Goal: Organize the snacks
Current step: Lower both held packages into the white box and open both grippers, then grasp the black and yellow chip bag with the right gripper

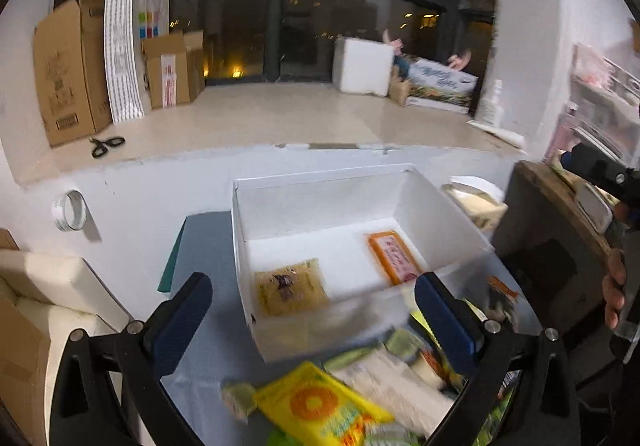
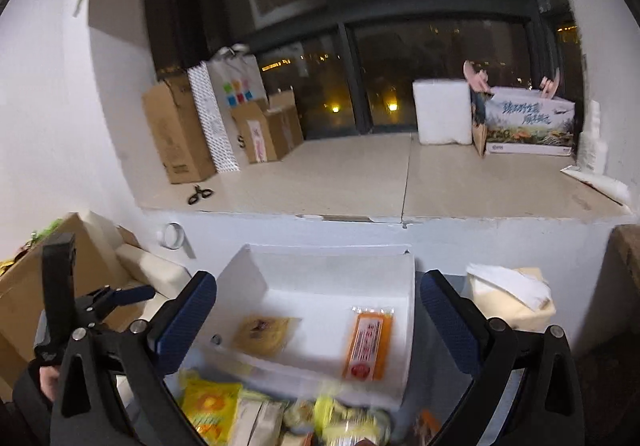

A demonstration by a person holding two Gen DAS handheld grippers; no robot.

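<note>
A white open box [image 1: 280, 201] [image 2: 304, 270] stands on the grey table. Inside lie a pale yellow snack packet [image 1: 290, 288] [image 2: 262, 334] at left and an orange snack packet [image 1: 394, 256] [image 2: 368, 346] at right. A pile of loose snacks, with a yellow packet [image 1: 320, 406] [image 2: 208, 406] on top, lies in front of the box. My left gripper [image 1: 316, 322] is open and empty above the box's near wall. My right gripper [image 2: 316, 326] is open and empty over the box. The right gripper also shows in the left wrist view [image 1: 600, 169], the left gripper in the right wrist view [image 2: 132, 294].
A white wall with a tape roll [image 1: 71, 210] [image 2: 173, 236] stands behind the box. A tiled ledge above holds cardboard boxes [image 1: 68, 69] [image 2: 176, 133], scissors [image 1: 106, 145] and a foam block [image 1: 364, 65]. A cream bag [image 2: 512, 298] lies right of the box. Another carton [image 2: 24, 286] stands at left.
</note>
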